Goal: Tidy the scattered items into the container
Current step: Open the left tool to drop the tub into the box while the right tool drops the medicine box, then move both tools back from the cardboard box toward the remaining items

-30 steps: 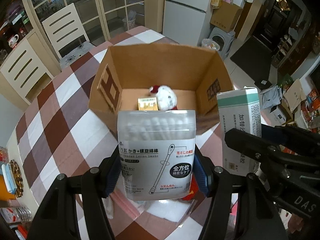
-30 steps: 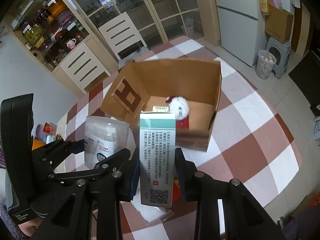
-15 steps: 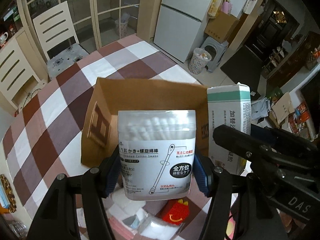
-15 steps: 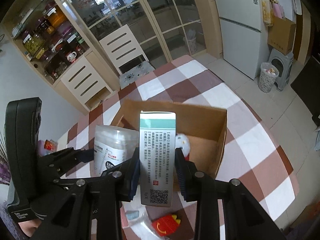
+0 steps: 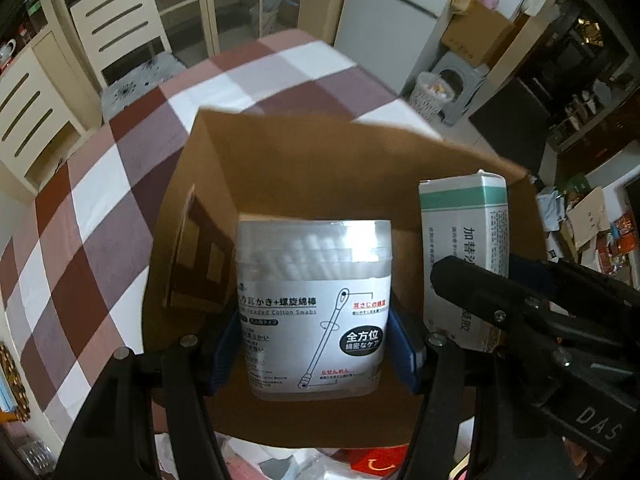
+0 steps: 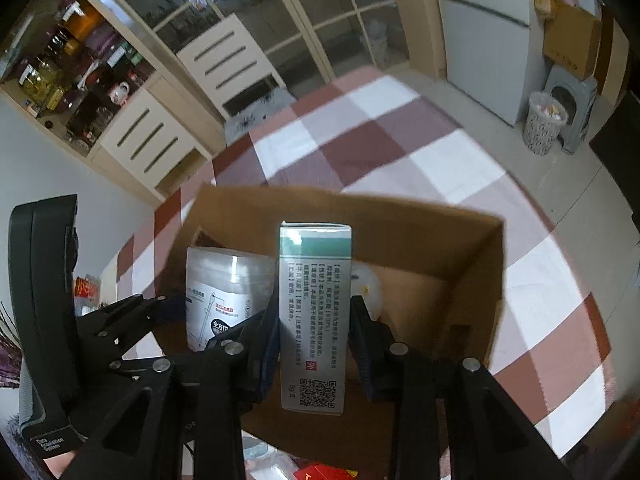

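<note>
Checked cloth [image 5: 100, 208] covers the table where an open cardboard box [image 5: 304, 168] stands. Over the box's opening, the left gripper [image 5: 314, 344] clamps a tub of cotton swabs [image 5: 314, 300]; just beside it, the right gripper [image 6: 314, 336] squeezes a tall green-and-white carton [image 6: 314, 320]. A white toy [image 6: 370, 288] lies inside the box.

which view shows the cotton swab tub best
The left wrist view: the cotton swab tub fills the centre, front label readable, clamped by the left gripper over the cardboard box. The right wrist view catches it only from the side, partly hidden behind gripper parts.
</note>
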